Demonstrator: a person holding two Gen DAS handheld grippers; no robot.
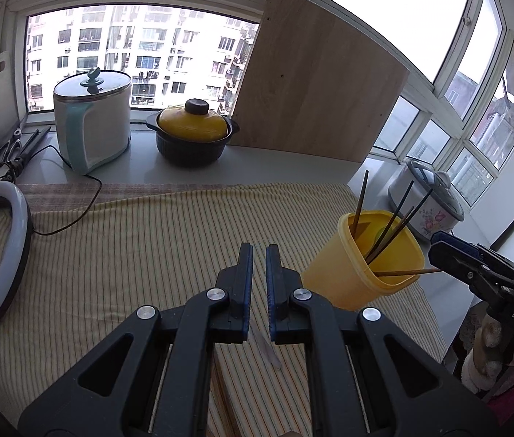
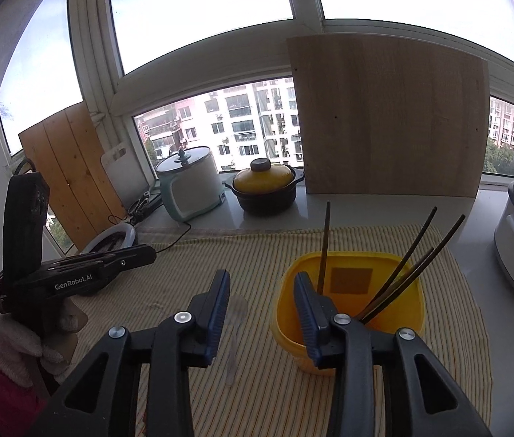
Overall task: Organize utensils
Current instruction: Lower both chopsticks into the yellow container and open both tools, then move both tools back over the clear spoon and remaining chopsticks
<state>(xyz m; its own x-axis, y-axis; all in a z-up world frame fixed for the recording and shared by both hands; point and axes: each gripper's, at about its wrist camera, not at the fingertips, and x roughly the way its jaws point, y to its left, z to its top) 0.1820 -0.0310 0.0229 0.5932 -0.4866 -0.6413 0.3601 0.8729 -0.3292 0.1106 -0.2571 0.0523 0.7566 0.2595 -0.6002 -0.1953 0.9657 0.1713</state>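
So on my left wrist cam the left tongs (image 1: 259, 251) are basically closed, just a thin slit between the blue pads, and nothing's pinched in them. They're hanging over the striped cloth (image 1: 147, 240) on the worktop, with a clear plastic spoon (image 1: 268, 346) lying flat on the cloth under them, low in the centre of the frame.

Right tongs (image 2: 262, 284) are partway open and holding nothing. In the right wrist view, one finger sits in front of the near rim of the yellow cup (image 2: 348, 327), the other over the cloth to the left. Can't tell if that finger actually touches the rim.

The cup stands upright, lower right of centre, with dark chopsticks (image 2: 413, 255) sticking up out of it. In the left view one chopstick (image 1: 406, 273) lies nearly flat across the cup's rim, pointing towards the right tongs.
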